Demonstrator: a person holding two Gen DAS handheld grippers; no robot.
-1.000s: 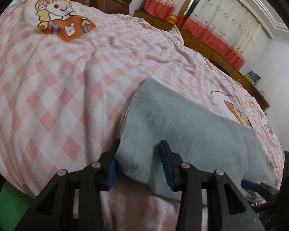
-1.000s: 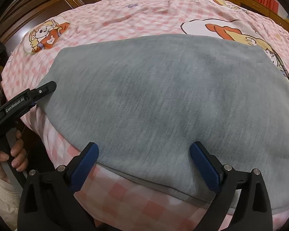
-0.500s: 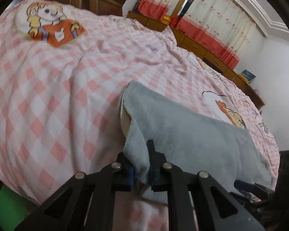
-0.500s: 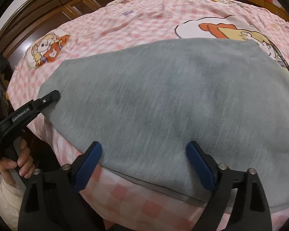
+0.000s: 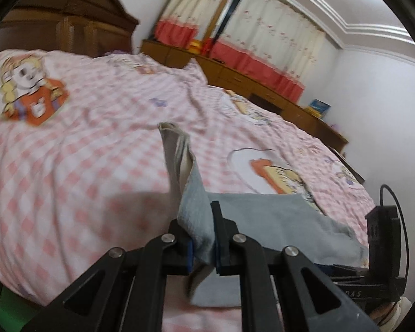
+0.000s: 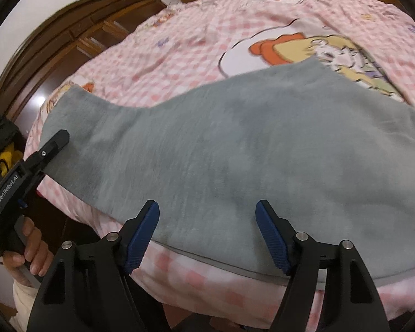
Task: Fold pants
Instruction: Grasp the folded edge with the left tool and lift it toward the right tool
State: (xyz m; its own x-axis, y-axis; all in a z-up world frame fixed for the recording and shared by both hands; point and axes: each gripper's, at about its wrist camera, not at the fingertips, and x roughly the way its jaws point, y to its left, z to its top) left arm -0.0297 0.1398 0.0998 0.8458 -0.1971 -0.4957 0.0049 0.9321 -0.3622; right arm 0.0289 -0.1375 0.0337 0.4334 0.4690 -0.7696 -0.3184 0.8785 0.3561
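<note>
**Left tool lifting the pants' end, right tool waiting open**

The left tool (image 5: 202, 244) is now clamping a bunch of the grey pants (image 6: 235, 149) and raising it: a sec ago its jaws were wide apart w/ the cloth lying flat between them, half a sec ago they were closing on the edge, and now that end is standing up off the bed (image 5: 69, 166) as a narrow peak, pale lining showing on the inner side. Left wrist view is blurring, so the tool is prob. moving.

The right tool (image 6: 207, 235) is hanging open over the near hem, jaws spread wide w/ the pants' edge lying between the blue pads (image 6: 144, 235); not gripping anything. Its spread is about the same as a sec ago, though the view has shifted back a bit and more of the bedspread is showing.

The pants are lying across the near edge of the bed, most of the cloth flat, only the left end lifting. In the right wrist view a hand (image 6: 30, 251) is holding the left tool's grip.

Meaning for the task: grasp phase on the left is done, fold itself is just starting. The right side prob. needs to pinch its corner too before the end gets carried over, else the cloth may be dragging skewed.
</note>
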